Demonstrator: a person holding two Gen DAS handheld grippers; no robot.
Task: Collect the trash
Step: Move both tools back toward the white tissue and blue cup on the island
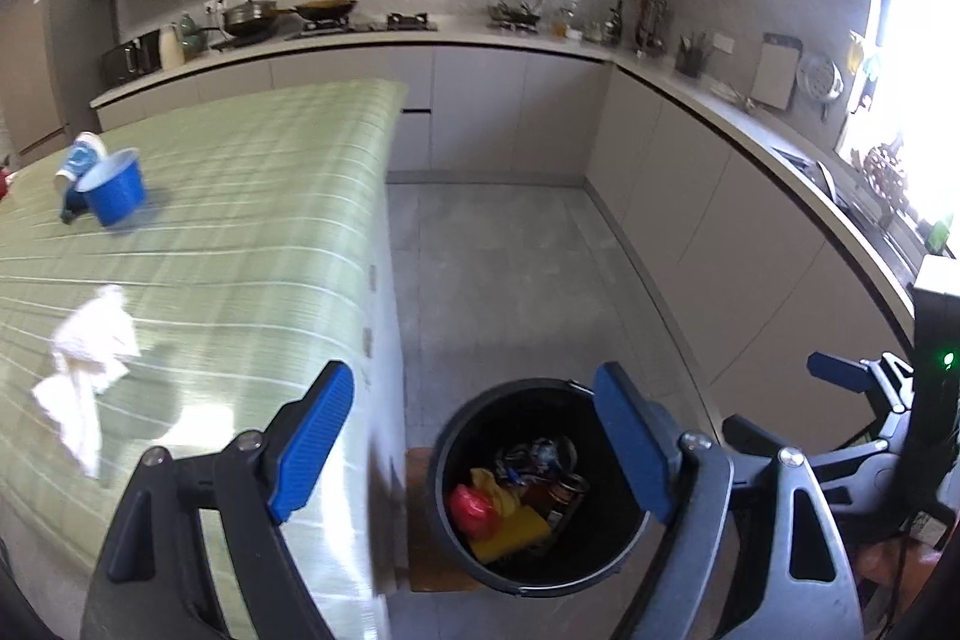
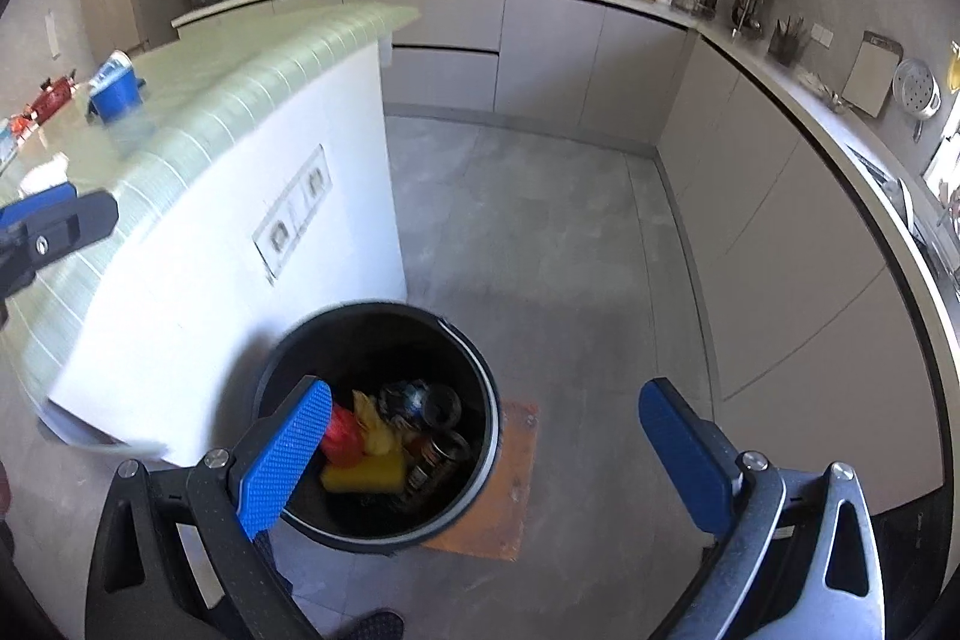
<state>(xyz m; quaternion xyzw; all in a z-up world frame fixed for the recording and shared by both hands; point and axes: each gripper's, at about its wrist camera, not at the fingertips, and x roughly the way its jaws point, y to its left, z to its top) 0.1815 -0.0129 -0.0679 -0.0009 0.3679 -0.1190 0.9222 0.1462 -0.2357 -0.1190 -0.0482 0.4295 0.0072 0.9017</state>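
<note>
Left wrist view: the left tool (image 1: pixel 477 439) stood released, its blue pads wide apart with nothing between them, above the edge of the green-tiled surface (image 1: pixel 252 196) and the black bin (image 1: pixel 534 490). The bin sat on the floor at 6 o'clock of the view, on an orange-brown mat (image 1: pixel 420 520), just beside the white end wall of the surface. Inside it lay collected trash: a red item (image 1: pixel 474 508), a yellow item (image 1: pixel 510 535) and dark cans (image 1: pixel 558 484). On the surface, at 9 o'clock, a crumpled white tissue (image 1: pixel 87 358) lay uncollected; farther off, toward 10 o'clock, a blue cup (image 1: pixel 114 187) stood touching a tipped blue-and-white container (image 1: pixel 78 160).

Right wrist view: the right tool (image 2: pixel 486 448) was likewise released and empty, its left pad overlapping the bin rim (image 2: pixel 384 310) in the view. The bin occupied 6 to 7 o'clock. The other tool's finger (image 2: pixel 66 220) entered at 9 o'clock, over the surface edge. Red wrappers (image 2: pixel 51 97) lay at 10 o'clock near the blue cup.
</note>
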